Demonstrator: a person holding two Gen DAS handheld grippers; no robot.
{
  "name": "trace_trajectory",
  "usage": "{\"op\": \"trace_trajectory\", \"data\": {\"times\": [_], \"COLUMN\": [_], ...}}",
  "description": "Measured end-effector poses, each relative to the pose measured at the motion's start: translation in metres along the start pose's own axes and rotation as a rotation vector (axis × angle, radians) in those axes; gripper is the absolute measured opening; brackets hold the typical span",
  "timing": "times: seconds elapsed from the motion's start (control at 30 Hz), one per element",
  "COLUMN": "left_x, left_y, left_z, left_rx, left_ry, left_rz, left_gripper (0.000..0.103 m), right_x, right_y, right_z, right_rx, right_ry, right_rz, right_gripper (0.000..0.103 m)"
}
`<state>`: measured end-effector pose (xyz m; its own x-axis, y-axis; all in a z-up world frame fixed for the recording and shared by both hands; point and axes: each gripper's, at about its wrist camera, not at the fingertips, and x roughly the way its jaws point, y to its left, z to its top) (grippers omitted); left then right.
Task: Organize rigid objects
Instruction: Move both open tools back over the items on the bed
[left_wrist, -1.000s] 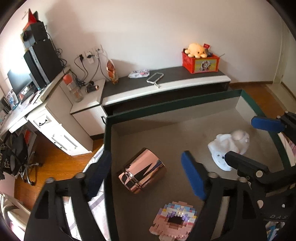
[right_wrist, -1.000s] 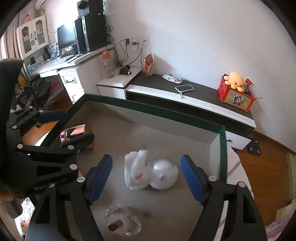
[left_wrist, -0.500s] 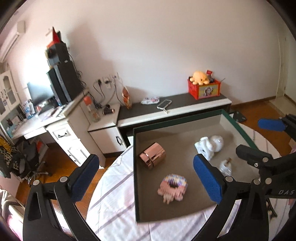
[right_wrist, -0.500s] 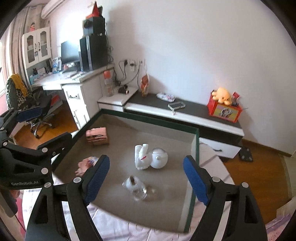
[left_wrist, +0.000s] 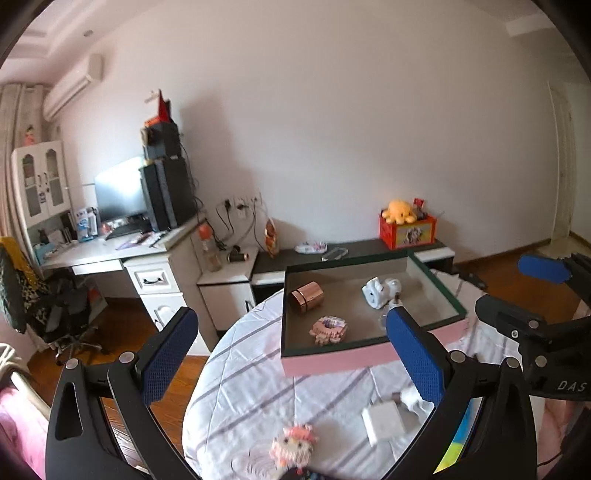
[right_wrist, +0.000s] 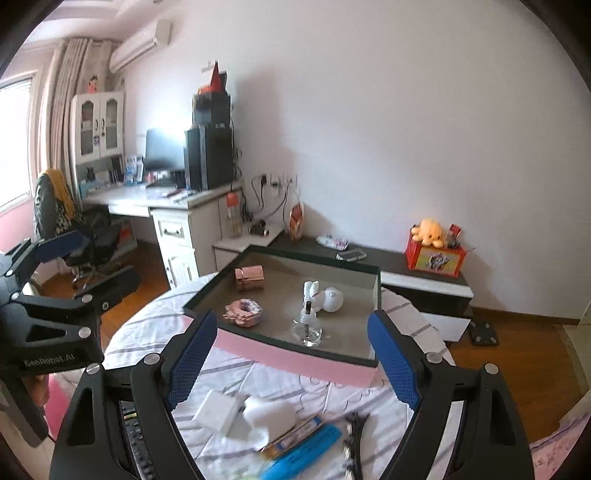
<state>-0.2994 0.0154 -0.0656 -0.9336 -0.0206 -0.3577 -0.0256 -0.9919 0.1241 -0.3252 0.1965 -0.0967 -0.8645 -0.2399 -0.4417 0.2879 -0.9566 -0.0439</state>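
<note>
A shallow tray with a pink front wall and green rim sits on the round table. In it lie a rose-gold can, a pink brick figure, a white rabbit figure and a clear glass bottle. My left gripper is open and empty, well back from the tray. My right gripper is open and empty above the table's near side; it also shows at the right of the left wrist view.
On the striped tablecloth near me lie a white block, a small pink plush, a white lump, a blue item and black ties. A desk, low cabinet and wooden floor lie beyond.
Both grippers have pulled up and back from inside the tray. The whole tray and the table's near side have come into view. Both stay open and empty.
</note>
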Motion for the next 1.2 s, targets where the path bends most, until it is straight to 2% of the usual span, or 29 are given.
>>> {"op": "trace_trajectory", "data": {"times": [0.07,0.17,0.33,0.5,0.73,0.93,1.2], "left_x": [-0.023,-0.042,-0.070,-0.090,-0.097,-0.103,-0.108], "left_y": [0.002,0.002,0.008,0.016,0.004,0.005,0.004], "left_z": [-0.010,-0.019,-0.032,-0.044,-0.055,-0.057,-0.061], "left_rx": [-0.030,-0.053,-0.073,-0.115,-0.046,-0.047,-0.033], "left_ry": [-0.035,-0.050,-0.070,-0.102,-0.078,-0.072,-0.072], "left_rz": [-0.011,-0.027,0.013,-0.017,0.003,-0.014,0.012], "left_gripper": [0.103,0.103,0.103,0.103,0.103,0.103,0.103], "right_x": [-0.018,-0.043,-0.064,-0.082,-0.094,-0.102,-0.102], "right_y": [0.006,0.013,0.020,0.028,0.033,0.033,0.032], "right_z": [-0.007,-0.019,-0.029,-0.045,-0.058,-0.063,-0.066], "right_rx": [0.012,0.025,0.038,0.041,0.034,0.033,0.038], "right_ry": [-0.046,-0.112,-0.134,-0.140,-0.125,-0.125,-0.109], "right_rz": [-0.020,-0.038,-0.057,-0.094,-0.108,-0.118,-0.121], "right_gripper": [0.103,0.103,0.103,0.103,0.103,0.103,0.103]}}
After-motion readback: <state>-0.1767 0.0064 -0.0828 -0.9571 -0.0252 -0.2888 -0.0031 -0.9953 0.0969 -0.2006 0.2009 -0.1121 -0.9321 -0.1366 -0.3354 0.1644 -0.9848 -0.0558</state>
